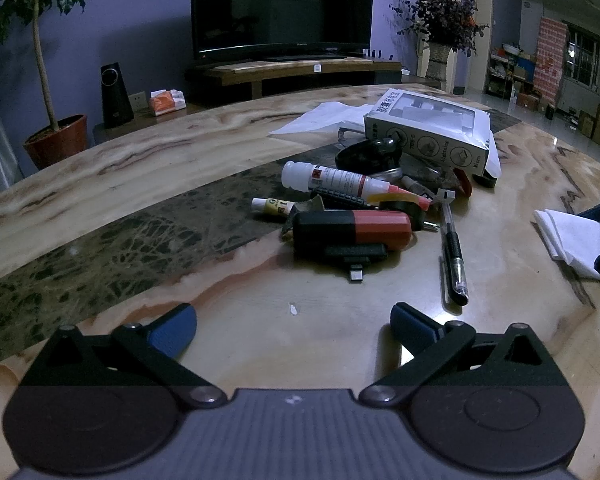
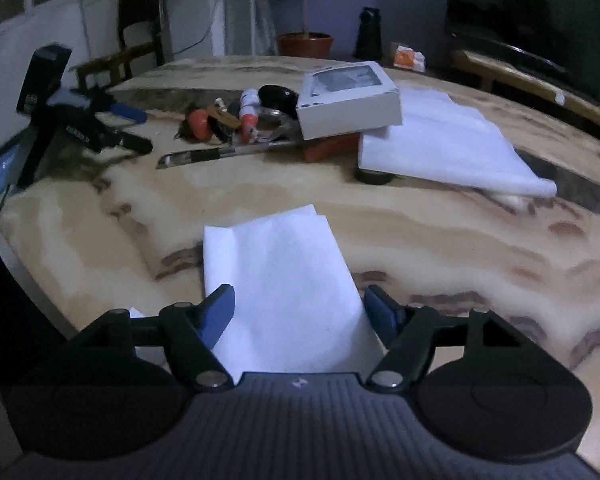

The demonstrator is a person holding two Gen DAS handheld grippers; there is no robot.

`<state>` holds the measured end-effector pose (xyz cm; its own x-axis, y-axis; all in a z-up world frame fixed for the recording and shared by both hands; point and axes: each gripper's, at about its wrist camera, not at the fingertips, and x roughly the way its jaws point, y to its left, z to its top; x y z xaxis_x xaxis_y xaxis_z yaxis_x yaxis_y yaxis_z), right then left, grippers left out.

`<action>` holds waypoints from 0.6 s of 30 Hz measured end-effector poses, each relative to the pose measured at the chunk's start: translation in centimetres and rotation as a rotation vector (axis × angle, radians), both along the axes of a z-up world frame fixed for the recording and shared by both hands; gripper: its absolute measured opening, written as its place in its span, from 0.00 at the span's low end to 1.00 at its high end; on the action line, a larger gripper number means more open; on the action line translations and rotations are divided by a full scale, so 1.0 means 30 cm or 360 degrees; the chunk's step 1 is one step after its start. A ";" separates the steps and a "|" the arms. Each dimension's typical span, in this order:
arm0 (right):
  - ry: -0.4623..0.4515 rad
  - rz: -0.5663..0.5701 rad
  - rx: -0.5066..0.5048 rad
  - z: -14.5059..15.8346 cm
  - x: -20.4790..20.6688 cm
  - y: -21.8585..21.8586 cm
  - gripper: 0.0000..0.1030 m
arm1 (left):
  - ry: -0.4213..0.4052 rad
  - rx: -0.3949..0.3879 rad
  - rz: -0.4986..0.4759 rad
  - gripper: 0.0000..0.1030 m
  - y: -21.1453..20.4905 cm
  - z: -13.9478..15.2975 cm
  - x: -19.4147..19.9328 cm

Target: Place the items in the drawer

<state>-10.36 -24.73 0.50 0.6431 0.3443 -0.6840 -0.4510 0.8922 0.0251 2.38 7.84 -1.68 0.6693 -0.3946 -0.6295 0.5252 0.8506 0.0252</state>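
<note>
Table: a marbled stone top (image 1: pixel 112 168) in cream with a dark band across it; the drawer is not in either view.
Left gripper (image 1: pixel 294 330): its blue pads (image 1: pixel 172 332) stand wide apart over bare tabletop, nothing between them, well short of the pile.
Right gripper (image 2: pixel 298 312): the jaws are spread on either side of a folded white tissue (image 2: pixel 280 276) that lies flat on the table; one pad (image 2: pixel 220 312) overlaps the paper's left edge in the view, the other sits just off its right edge, and no squeeze on the paper is visible.
Pile: in the middle of the table, a red and black case (image 1: pixel 352 230) nearest the left gripper, a white glue bottle (image 1: pixel 324 178) behind it, a black pen (image 1: pixel 454 256) lying to the right.
Box: a white windowed carton (image 1: pixel 428 132) tilted on the far side of the pile, resting partly on a larger white sheet (image 2: pixel 440 144).
Other view of tissue: at the right edge of the left camera's picture, with blue finger tips around it.
</note>
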 end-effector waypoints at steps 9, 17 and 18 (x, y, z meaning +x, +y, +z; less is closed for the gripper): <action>0.0014 -0.0025 0.0101 0.014 -0.012 -0.037 0.12 | 0.0000 0.0000 0.0000 1.00 0.000 0.000 0.000; -0.0040 0.0097 0.0328 0.060 -0.069 -0.052 0.08 | 0.0000 0.0000 0.0000 1.00 0.000 0.000 0.000; -0.0062 0.0150 0.0366 0.073 -0.088 -0.033 0.08 | 0.0000 0.0000 0.0000 1.00 0.000 0.000 0.000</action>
